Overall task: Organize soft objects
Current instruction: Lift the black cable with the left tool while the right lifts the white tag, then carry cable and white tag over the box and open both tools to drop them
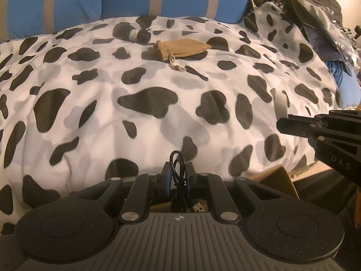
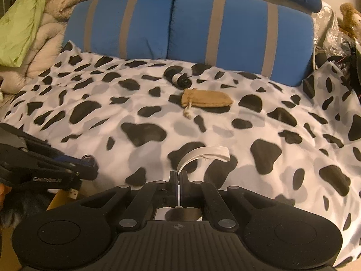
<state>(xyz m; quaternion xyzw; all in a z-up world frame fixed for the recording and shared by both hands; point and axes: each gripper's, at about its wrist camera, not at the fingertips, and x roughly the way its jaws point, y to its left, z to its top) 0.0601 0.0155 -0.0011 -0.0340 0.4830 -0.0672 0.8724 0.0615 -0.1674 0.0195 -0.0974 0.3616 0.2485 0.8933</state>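
Note:
My left gripper (image 1: 178,171) is shut on a coiled black USB cable (image 1: 178,164), whose plug hangs below the jaws. A white elastic band (image 2: 203,154) loops up from my right gripper (image 2: 179,176), which is shut on it. Both hover over the near edge of a bed with a cow-print cover (image 1: 158,90). Far ahead on the cover lie a tan drawstring pouch (image 1: 182,48) (image 2: 207,98) and a small black-and-white rolled item (image 1: 140,35) (image 2: 180,79). The right gripper (image 1: 282,125) shows at the right edge of the left wrist view; the left gripper (image 2: 90,167) shows at the left of the right wrist view.
Two blue pillows with grey stripes (image 2: 237,31) stand at the head of the bed. A beige quilt and green cloth (image 2: 27,22) pile up at the left. Dark bags and plastic (image 1: 315,11) crowd the right side. A brown cardboard edge (image 1: 277,180) sits below the bed's near edge.

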